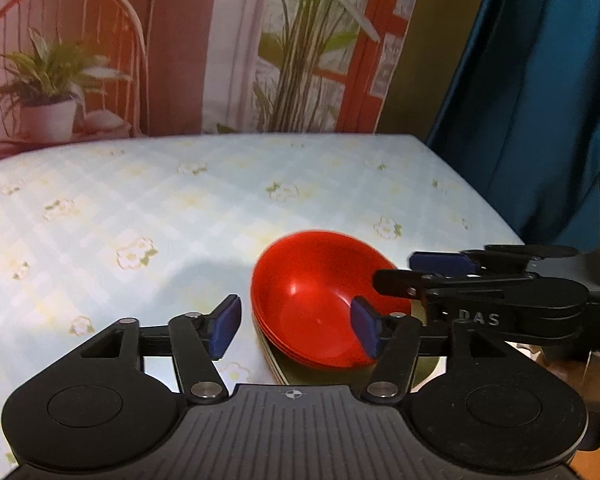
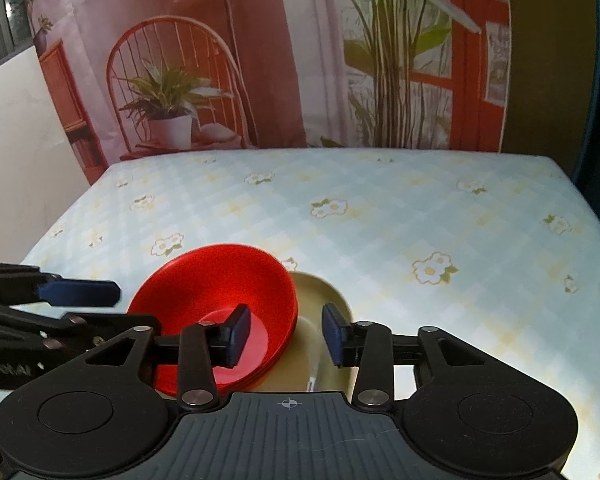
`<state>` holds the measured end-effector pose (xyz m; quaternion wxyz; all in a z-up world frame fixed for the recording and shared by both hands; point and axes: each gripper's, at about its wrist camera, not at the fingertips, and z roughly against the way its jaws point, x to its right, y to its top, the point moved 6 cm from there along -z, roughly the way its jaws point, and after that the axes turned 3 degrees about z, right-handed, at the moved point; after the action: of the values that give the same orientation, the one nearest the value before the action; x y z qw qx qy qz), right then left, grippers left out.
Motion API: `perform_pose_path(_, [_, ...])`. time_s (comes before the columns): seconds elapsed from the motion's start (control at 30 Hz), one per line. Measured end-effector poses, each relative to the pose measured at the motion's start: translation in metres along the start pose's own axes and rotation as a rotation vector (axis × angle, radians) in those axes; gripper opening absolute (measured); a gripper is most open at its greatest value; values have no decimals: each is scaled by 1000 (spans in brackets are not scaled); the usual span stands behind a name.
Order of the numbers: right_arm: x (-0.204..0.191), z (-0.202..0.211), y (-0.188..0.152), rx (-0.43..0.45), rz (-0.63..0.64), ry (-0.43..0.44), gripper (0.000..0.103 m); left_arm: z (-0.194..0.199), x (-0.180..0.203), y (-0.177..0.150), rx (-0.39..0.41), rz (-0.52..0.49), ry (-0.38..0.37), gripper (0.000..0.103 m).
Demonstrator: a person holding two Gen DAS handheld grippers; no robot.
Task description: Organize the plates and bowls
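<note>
The red bowls [image 2: 220, 312] sit nested on the cream plates [image 2: 324, 344] near the table's front edge, so stacking looks nearly finished. Both tongs stand apart, holding nothing: the left gripper [image 1: 296, 328] hovers over the bowls' left rim, the right gripper [image 2: 286, 334] over the bowls' right rim. Next probably comes nudging the tilted stack straight. The flowered tablecloth [image 2: 400, 216] offers wide open room behind; the blue curtain [image 1: 540, 100] hangs past the right edge.
</note>
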<state>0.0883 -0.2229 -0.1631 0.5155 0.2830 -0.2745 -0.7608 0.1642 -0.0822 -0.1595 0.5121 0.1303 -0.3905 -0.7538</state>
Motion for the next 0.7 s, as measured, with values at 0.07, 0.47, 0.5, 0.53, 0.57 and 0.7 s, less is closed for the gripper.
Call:
perform_pose_path(0.07, [2,7,2,15,4,-6,44,7,-2,3,24,0,16,68])
perform_pose_path(0.47, [7,57,40,152,42,-52,79,72,-11,32,193,-25,184,100])
perform_pose_path(0.5, [6,60,42,161,46,-57,81,77,-11,33,206,-24,211,102])
perform_pose_path(0.53, [6,65,45,172,51,-65,86,82,-10,35,222,-29,233,103])
perform_pose_path(0.57, [5,68,46,180,54,-68,92,87,-9,38,239,-38,251,103])
perform_pose_path(0.7, [-2,84,54,205,84,-90,103,107,-3,44,279,-66,307,103])
